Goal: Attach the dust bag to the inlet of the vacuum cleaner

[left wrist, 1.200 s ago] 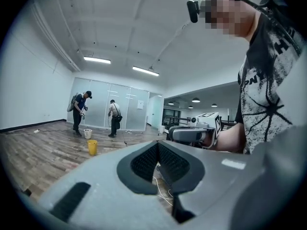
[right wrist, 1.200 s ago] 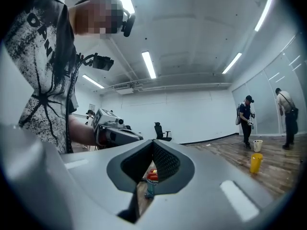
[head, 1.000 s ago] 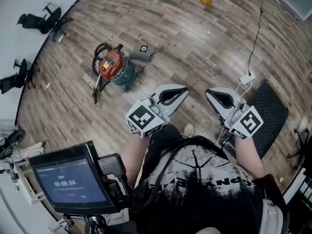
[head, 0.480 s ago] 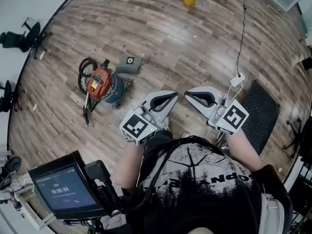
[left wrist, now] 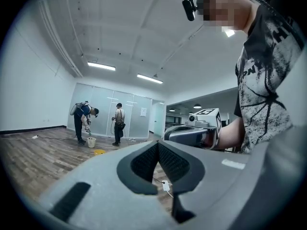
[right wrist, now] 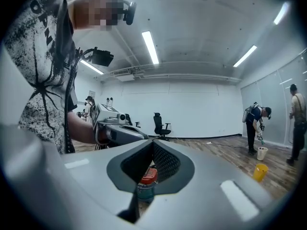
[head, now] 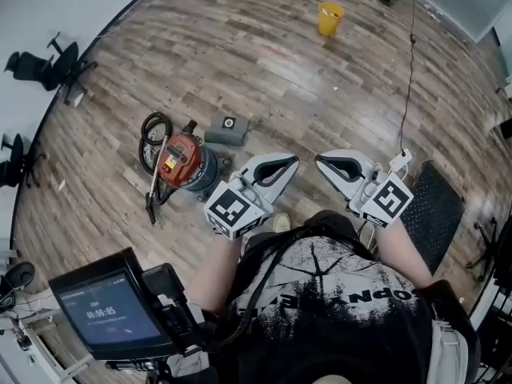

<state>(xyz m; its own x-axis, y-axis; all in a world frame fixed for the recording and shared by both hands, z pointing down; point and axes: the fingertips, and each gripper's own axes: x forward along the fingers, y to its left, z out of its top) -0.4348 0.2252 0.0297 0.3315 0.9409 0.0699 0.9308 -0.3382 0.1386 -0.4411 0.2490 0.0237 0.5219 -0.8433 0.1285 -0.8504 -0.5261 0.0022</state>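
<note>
In the head view the vacuum [head: 186, 165], a red-topped canister on a teal drum, stands on the wood floor at centre left. Its black hose [head: 152, 130] is coiled against its left side. The dust bag [head: 226, 130], a flat grey piece with a round collar, lies on the floor just up and right of the vacuum, apart from both grippers.

The left gripper [head: 290, 164] and right gripper [head: 324, 163] are held side by side at mid-frame, tips pointing toward each other with a small gap between them. Each gripper's own view shows its jaws closed tip to tip with nothing gripped. The right gripper view looks through the opening below the tips at the vacuum on the floor beyond.

A yellow bucket [head: 330, 18] stands at the top of the frame. A black mat [head: 436, 214] lies at the right and a screen [head: 108, 314] sits at lower left. In the left gripper view two people [left wrist: 84, 121] stand far off by a glass wall.
</note>
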